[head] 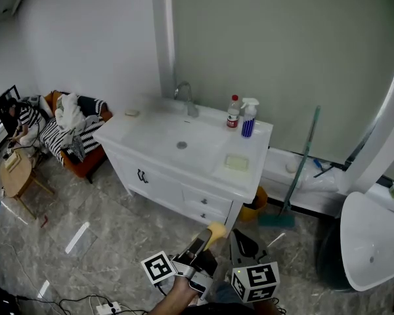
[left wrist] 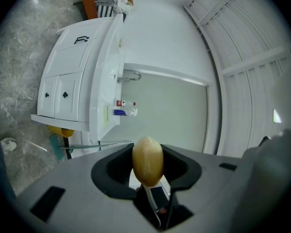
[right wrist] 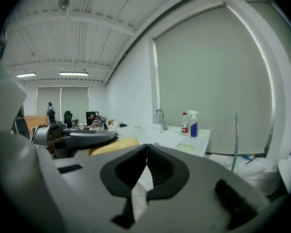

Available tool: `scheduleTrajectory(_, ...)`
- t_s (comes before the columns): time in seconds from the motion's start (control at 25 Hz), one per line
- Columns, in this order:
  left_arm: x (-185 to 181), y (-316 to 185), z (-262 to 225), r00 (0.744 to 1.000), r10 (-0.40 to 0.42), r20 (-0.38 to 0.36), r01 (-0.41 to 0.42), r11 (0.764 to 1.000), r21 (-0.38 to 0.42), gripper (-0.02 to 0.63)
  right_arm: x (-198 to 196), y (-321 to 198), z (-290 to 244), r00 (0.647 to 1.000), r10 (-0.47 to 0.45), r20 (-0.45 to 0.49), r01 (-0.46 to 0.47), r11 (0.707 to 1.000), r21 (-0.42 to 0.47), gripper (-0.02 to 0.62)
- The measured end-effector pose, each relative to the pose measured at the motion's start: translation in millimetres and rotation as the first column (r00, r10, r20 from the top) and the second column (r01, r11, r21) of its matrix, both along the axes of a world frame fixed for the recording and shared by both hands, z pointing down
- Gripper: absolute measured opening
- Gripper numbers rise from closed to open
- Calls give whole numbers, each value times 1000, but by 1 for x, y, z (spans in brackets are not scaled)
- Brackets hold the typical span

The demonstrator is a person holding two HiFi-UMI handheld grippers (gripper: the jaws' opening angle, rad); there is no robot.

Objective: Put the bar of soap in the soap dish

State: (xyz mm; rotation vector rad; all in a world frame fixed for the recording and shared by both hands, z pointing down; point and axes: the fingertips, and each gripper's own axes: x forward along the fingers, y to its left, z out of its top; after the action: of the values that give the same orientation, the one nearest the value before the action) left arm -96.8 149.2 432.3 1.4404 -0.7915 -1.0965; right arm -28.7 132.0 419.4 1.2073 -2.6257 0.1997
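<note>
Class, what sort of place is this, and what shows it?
Probably a bathroom mock-up in an open workroom: a white vanity with a faucet, a spray bottle on it, yet a clothes-piled sofa right alongside.

bar of soap (left wrist: 147,160): yellow, oval, clamped on edge in left claw (left wrist: 146,155) | soap dish (head: 236,162): pale, rectangular, flat on white desk (head: 138,127)

Before me, mid-frame, a white vanity (head: 164,176) stands on grey marble floor (head: 85,202) against a pale green wall (head: 282,44); at left, a clothes-piled orange armchair (head: 88,165).
</note>
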Motion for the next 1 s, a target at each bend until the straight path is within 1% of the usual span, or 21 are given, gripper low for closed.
scheduleTrajectory(0.32,-2,-30,1,1000,-12,14,12,1000,-3,156,-1,-31,4,1000,-11,17,11,1000,-3,12)
scheduleTrajectory(0.68,9,-90,3,1000,-1,26,1,1000,-13,156,9,-93,10,1000,-6,29,7,1000,-21,11)
scheduleTrajectory(0.84,11,-117,6,1000,-6,17,7,1000,-28,156,11,-121,14,999,-11,35,12,999,-32,12)
scheduleTrajectory(1.0,13,-145,9,1000,-17,25,18,999,-38,156,14,-149,18,999,-19,35,21,999,-43,11)
